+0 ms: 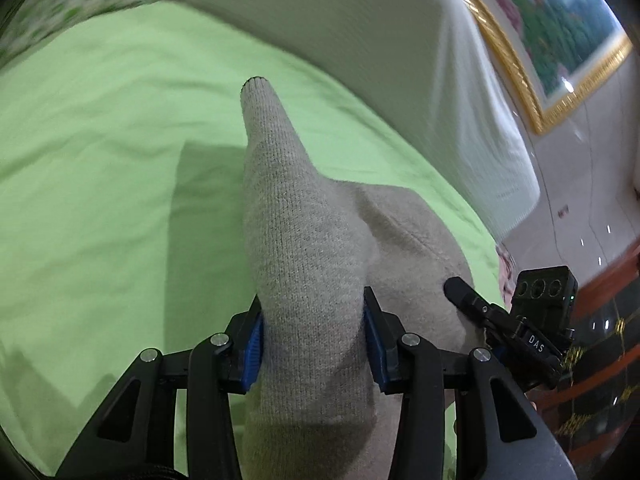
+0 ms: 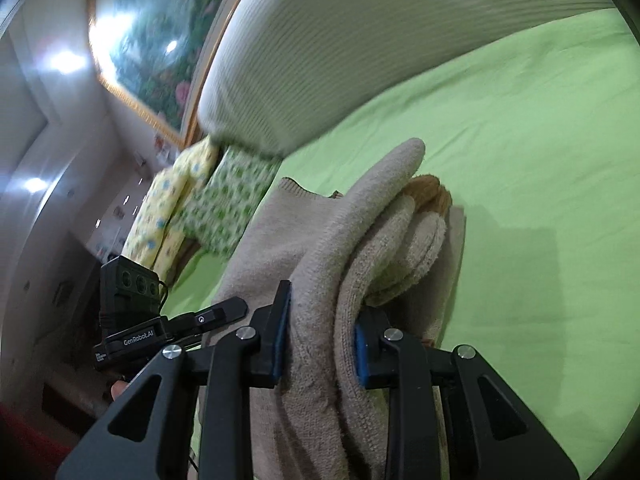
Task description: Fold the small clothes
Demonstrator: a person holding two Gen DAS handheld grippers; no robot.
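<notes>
Pads of the left gripper (image 1: 314,344) pinch a bunched fold of beige knit (image 1: 304,248), jaws part closed; the right gripper (image 2: 320,346) clamps its thick folds likewise. Knit rises toward 12 o'clock over the green sheet (image 1: 100,160). Beyond, at 1 o'clock, a white headboard (image 1: 360,20).

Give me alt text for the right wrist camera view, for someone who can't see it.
The right gripper has its jaws clamped on a bunched beige knit garment above a lime green bedsheet. Behind are a white ribbed headboard, floral pillows and a gold-framed painting.
</notes>
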